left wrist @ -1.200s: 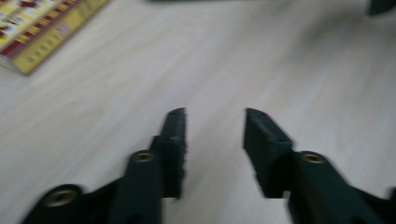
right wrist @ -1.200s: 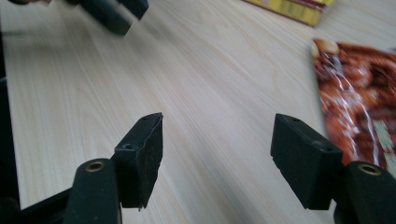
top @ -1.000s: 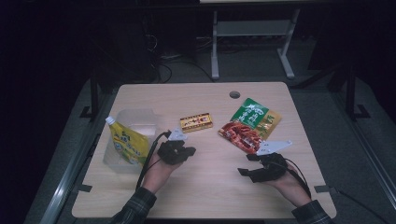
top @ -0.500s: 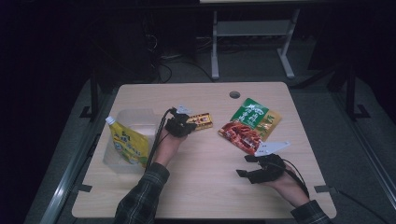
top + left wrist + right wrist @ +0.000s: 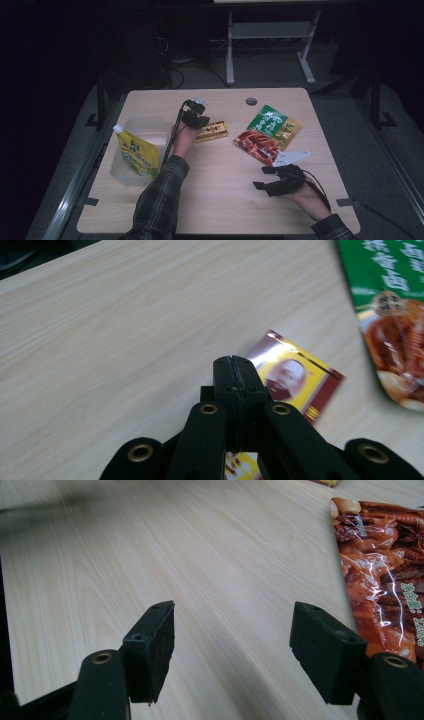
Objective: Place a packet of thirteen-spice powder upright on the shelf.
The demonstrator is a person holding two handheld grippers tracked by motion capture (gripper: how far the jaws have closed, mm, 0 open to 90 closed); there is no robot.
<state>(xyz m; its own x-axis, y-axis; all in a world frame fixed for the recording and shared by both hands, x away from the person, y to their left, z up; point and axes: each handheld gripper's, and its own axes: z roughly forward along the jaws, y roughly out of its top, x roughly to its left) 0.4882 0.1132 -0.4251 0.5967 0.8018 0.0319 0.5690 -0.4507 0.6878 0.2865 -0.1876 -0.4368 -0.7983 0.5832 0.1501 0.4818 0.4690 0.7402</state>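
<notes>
Left gripper (image 5: 196,116) sits at centre of the high view, a little above the middle of the table (image 5: 220,210), with a plaid sleeve (image 5: 157,200) reaching in from the bottom edge. In the left gripper view its jaws are pressed flat together with nothing between them (image 5: 234,371). Just past the tips, at centre right of that view, lies a small red-and-yellow packet (image 5: 295,380) flat on the wood; the jaw tips hang over its near edge, and I cannot tell whether they touch it. In the high view the same packet (image 5: 214,131) lies immediately right of the gripper.

Right gripper (image 5: 265,177) rests at lower right of the high view, on the table, with a grey plate on top. In the right gripper view its jaws stand wide apart, bare wood between them (image 5: 232,645).

A red snack bag (image 5: 257,145) lies right of centre in the high view, with a green bag (image 5: 272,122) overlapping it on the far side. The red bag (image 5: 385,575) runs along the right edge of the right gripper view, next to the right-hand jaw. The green bag (image 5: 385,275) fills the upper right corner of the left gripper view.

At left of the high view, a clear plastic tub (image 5: 145,127) holds a yellow pouch (image 5: 135,155), which leans upright in it.
</notes>
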